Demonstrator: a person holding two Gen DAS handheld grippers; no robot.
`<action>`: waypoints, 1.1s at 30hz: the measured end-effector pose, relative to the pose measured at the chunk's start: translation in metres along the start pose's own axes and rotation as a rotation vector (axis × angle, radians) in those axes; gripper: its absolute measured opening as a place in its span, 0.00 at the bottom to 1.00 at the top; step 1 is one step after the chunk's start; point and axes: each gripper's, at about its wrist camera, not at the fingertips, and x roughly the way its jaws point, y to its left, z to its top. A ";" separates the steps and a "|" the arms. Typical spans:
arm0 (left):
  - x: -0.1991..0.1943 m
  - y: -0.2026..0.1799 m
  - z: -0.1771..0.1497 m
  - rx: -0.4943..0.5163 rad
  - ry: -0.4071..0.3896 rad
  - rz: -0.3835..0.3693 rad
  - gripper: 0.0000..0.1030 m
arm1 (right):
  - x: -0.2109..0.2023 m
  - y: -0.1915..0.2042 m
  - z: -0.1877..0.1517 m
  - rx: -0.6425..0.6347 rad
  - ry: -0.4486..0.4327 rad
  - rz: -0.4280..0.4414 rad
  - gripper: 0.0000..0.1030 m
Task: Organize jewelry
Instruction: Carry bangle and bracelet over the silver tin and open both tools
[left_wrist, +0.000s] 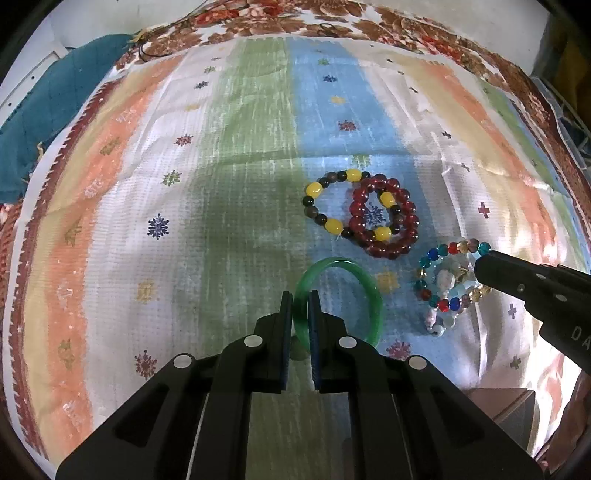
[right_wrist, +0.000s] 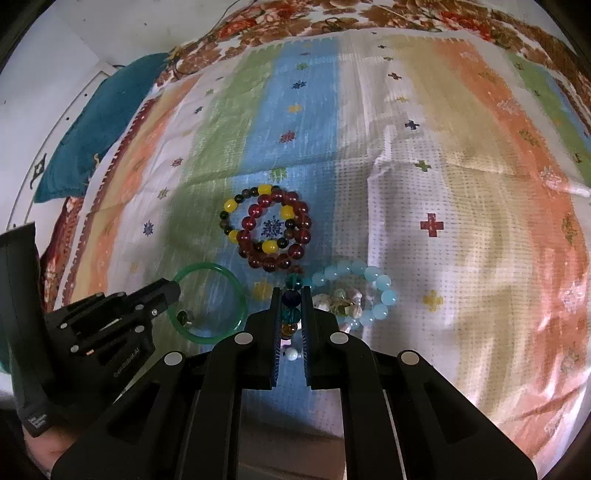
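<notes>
My left gripper (left_wrist: 299, 299) is shut on the rim of a green bangle (left_wrist: 364, 280), which stands tilted on the striped cloth (left_wrist: 221, 166). My right gripper (right_wrist: 290, 295) is shut on a multicoloured bead bracelet (right_wrist: 290, 300). That bracelet (left_wrist: 441, 251) lies over a pale blue bead bracelet (right_wrist: 373, 275) and a shell bracelet (right_wrist: 340, 301). A dark red bead bracelet (left_wrist: 386, 218) overlaps a yellow-and-dark bead bracelet (left_wrist: 327, 201) farther out. The green bangle (right_wrist: 207, 302) and left gripper (right_wrist: 166, 295) show at left in the right wrist view.
A teal cushion (left_wrist: 48, 107) lies at the far left edge of the bed. A floral brown bedsheet (left_wrist: 332, 22) borders the striped cloth at the back. A white wall (right_wrist: 55, 44) stands behind the cushion.
</notes>
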 end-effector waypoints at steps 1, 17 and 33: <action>-0.003 -0.001 0.000 0.001 -0.004 -0.001 0.08 | -0.002 0.001 -0.001 -0.006 -0.006 -0.006 0.10; -0.054 -0.019 -0.012 0.012 -0.078 -0.030 0.09 | -0.067 0.011 -0.017 -0.090 -0.153 -0.073 0.10; -0.107 -0.044 -0.033 0.075 -0.196 -0.010 0.09 | -0.099 0.022 -0.042 -0.131 -0.233 -0.083 0.10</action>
